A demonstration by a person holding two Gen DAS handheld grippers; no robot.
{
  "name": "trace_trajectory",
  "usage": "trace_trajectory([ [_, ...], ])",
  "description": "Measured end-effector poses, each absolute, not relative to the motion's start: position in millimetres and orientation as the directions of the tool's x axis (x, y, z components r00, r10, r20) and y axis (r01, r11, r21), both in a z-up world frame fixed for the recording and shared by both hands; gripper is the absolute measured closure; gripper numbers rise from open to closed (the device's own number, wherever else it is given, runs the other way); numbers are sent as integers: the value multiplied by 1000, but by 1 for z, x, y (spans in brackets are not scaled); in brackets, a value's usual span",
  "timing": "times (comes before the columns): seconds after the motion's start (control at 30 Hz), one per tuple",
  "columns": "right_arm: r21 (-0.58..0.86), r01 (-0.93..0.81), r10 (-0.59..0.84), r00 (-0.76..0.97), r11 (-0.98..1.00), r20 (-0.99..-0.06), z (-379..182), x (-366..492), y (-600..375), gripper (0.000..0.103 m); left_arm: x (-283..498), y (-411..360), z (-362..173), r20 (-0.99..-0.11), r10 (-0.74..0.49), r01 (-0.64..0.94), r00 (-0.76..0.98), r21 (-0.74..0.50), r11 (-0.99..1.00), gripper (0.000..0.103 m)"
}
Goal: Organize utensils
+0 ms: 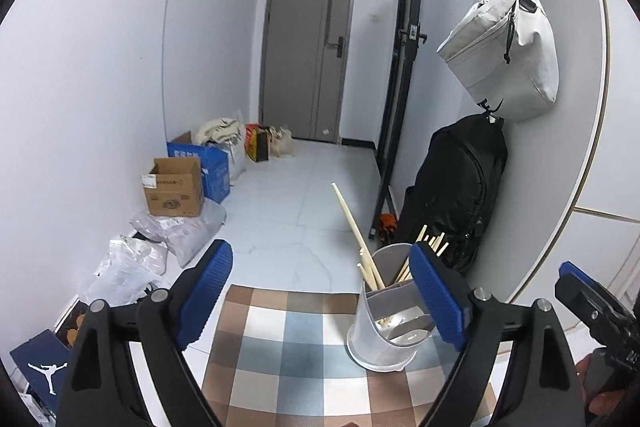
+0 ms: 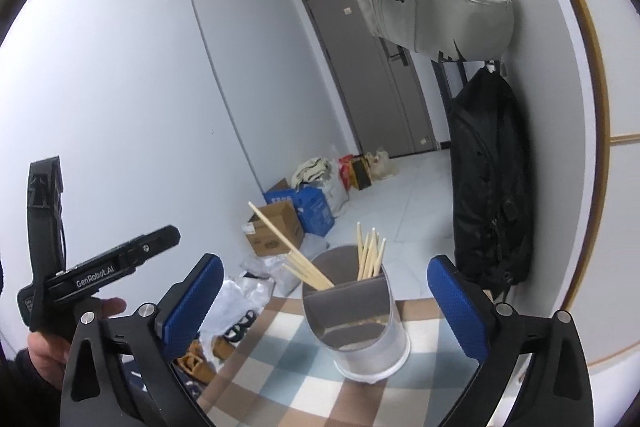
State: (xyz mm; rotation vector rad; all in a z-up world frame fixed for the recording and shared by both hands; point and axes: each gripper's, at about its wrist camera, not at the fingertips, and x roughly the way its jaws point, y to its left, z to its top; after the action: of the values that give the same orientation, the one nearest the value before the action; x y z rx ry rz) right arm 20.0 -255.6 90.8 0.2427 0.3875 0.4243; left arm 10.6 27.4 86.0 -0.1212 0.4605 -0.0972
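A translucent round utensil holder (image 1: 384,323) with a grey divider stands on a checked tablecloth (image 1: 280,339). Several wooden chopsticks (image 1: 360,247) lean in both of its compartments. My left gripper (image 1: 320,247) is open with nothing between its blue pads, and its right finger (image 1: 436,295) overlaps the holder's right side in the view. In the right wrist view the holder (image 2: 360,331) and its chopsticks (image 2: 370,259) stand a little ahead of my right gripper (image 2: 326,261), which is wide open and holds nothing. A hand (image 2: 52,347) grips the left tool's handle at the left edge.
A black backpack (image 1: 456,195) and a grey bag (image 1: 504,55) hang on the wall at the right, close behind the holder. Cardboard boxes (image 1: 174,187) and plastic bags (image 1: 132,259) line the left wall on the floor. A grey door (image 1: 308,47) closes the corridor's far end.
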Motion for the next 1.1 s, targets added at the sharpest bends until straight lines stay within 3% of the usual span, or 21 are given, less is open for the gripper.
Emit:
trace_trajectory([
  [0.3, 263, -325, 395, 874, 908, -283, 65, -13, -253, 0, -11, 21, 62, -392, -85, 50, 916, -98, 994, 3],
  [0.67, 258, -332, 399, 873, 907, -280, 49, -23, -252, 0, -21, 14, 36, -371, -62, 37, 927, -72, 997, 3],
  [0.83, 248, -333, 399, 868, 910, -297, 42, -21, -249, 0, -14, 15, 24, -427, -63, 26, 902, -94, 995, 3],
  [1.1, 218, -351, 404, 866, 911, -295, 38, -16, -240, 0, -14, 13, 26, -425, -67, 33, 903, -87, 996, 3],
])
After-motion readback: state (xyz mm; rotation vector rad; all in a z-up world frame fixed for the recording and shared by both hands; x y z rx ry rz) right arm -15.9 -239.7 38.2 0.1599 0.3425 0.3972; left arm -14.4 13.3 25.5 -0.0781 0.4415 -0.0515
